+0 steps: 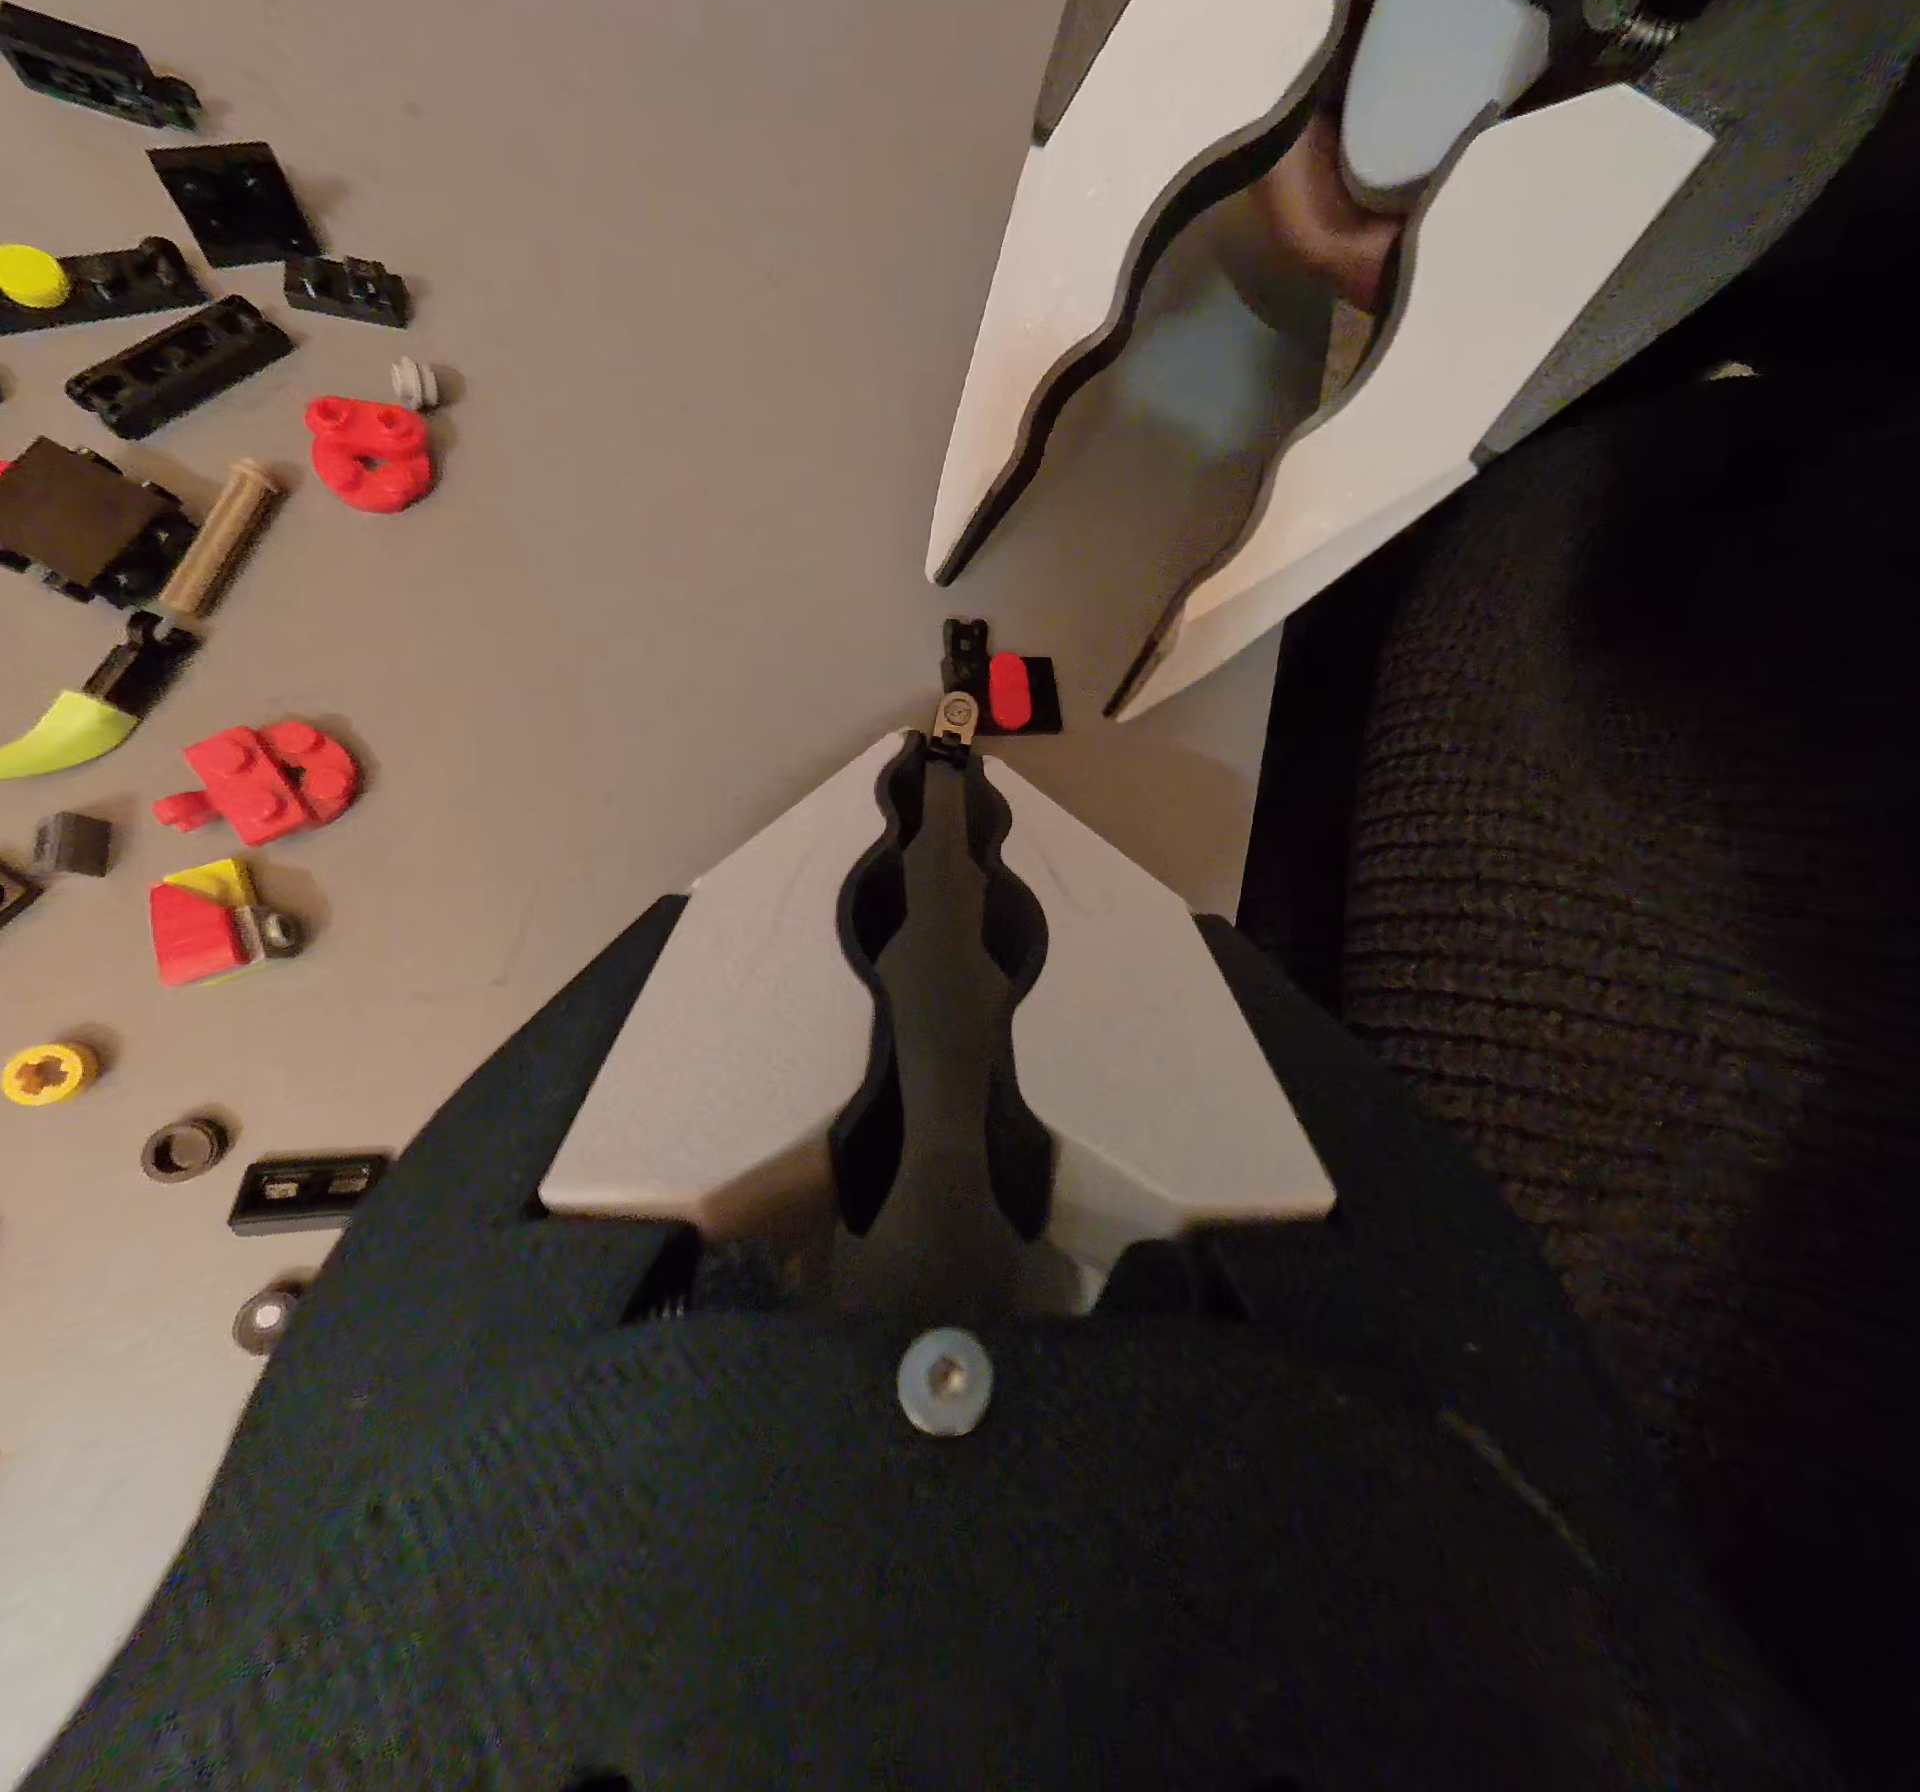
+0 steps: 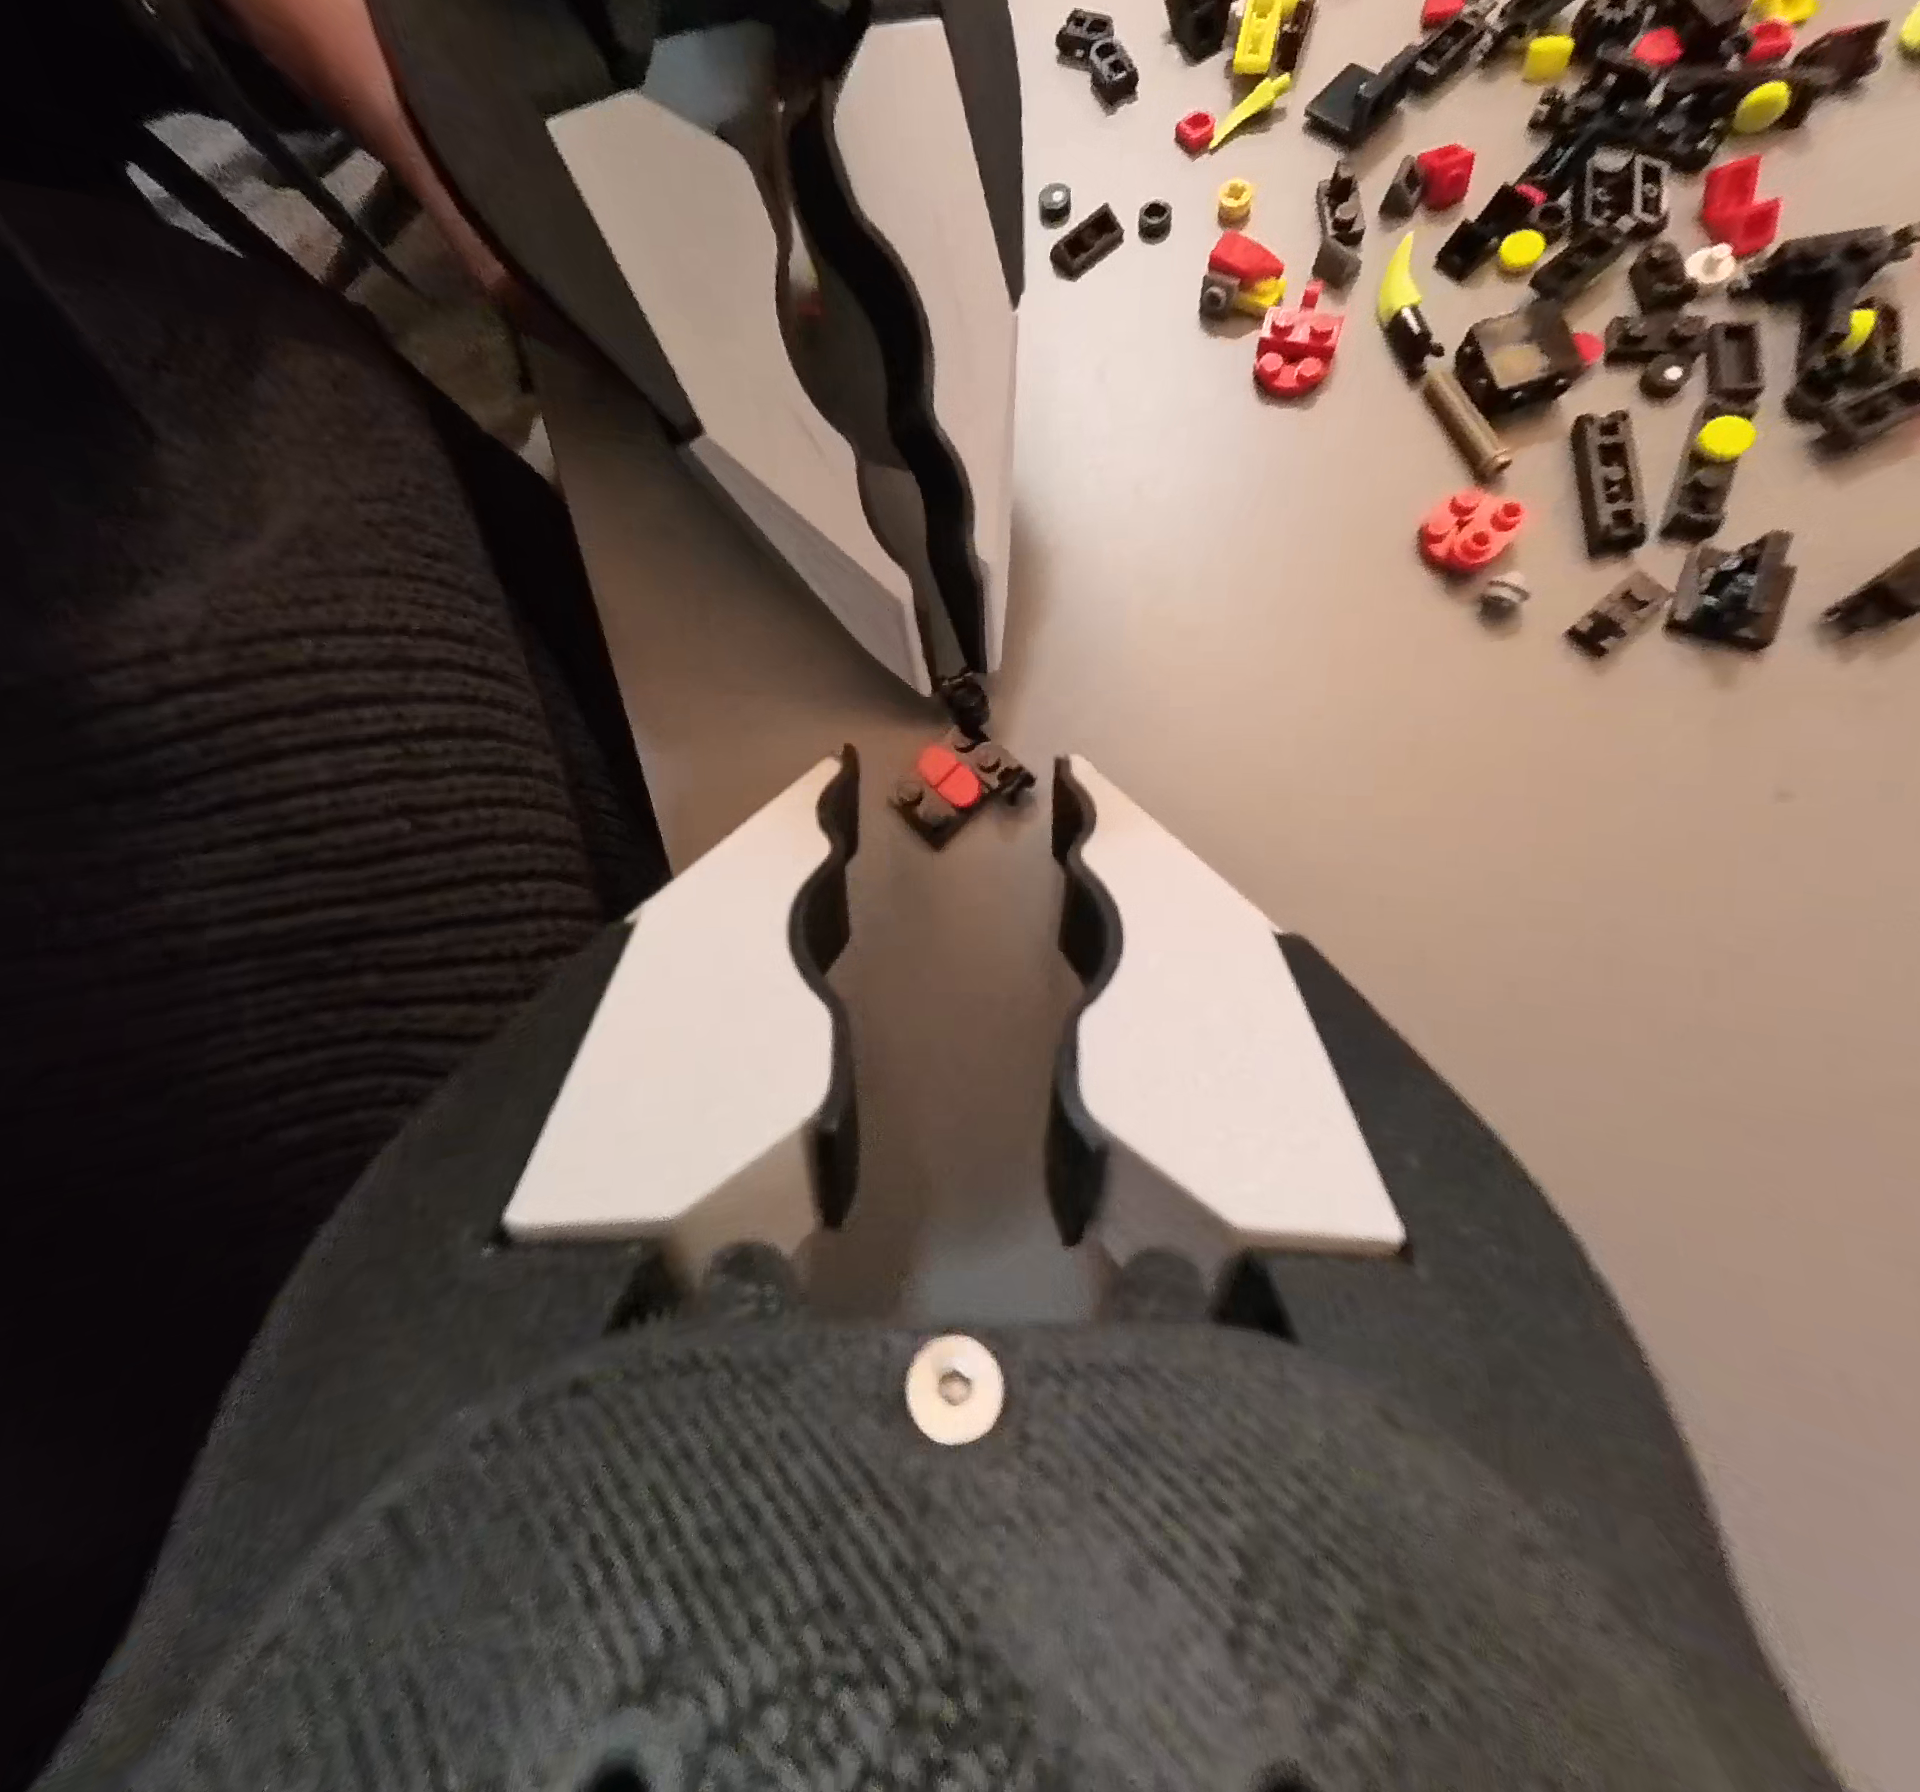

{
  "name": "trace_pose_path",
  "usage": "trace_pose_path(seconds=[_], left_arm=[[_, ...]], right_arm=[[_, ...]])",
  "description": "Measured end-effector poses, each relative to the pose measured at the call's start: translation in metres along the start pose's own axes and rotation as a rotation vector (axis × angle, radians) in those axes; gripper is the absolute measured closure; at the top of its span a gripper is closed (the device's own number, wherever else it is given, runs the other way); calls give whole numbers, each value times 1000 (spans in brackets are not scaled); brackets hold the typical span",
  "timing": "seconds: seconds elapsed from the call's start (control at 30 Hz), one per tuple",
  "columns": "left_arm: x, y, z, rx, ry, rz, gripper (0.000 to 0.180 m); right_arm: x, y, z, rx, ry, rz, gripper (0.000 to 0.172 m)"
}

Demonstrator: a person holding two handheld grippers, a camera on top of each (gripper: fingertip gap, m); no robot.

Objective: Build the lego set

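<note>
Two claws: meeting over one small build near the desk [image 2: 1299, 911] edge.
Left claw [image 1: 940, 755]: nearly closed, tips pinching a tiny black clip piece [image 1: 956, 719] with a pale round face, held just against the build.
Right claw [image 2: 951, 786]: open, fingers either side of the build, not touching it.
Build: black plate with red tile [image 2: 961, 792], flat on the desk.
Loose parts: pile of black, red and yellow bricks [image 2: 1558, 236], well apart.
Progress: only a few pieces joined; most bricks lie unused.
</note>
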State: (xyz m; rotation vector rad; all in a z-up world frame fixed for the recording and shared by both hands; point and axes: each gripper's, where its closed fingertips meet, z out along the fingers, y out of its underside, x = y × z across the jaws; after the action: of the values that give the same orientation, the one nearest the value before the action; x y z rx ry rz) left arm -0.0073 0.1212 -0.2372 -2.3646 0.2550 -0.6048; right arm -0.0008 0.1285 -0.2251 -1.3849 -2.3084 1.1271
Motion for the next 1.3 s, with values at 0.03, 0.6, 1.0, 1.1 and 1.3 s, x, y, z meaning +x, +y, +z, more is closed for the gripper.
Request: trace_pose_path(seconds=[0.03, 0.6, 1.0, 1.1, 1.3], left_arm=[[-1, -1, -1, 6, -5, -2, 175], [-4, -52, -34, 336, -64, -24, 176], [2, -56, -33, 357, -73, 10, 176], [3, -57, -33, 361, -64, 8, 175], [3, -55, -31, 351, -43, -9, 168]], right_arm=[[0, -2, 0, 6, 8, -10, 136], [11, -52, -24, 382, -159, 409, 151], [17, -53, -27, 405, -160, 428, 167], [16, -53, -28, 401, -164, 411, 168], [14, -49, -27, 369, -187, 373, 169]])
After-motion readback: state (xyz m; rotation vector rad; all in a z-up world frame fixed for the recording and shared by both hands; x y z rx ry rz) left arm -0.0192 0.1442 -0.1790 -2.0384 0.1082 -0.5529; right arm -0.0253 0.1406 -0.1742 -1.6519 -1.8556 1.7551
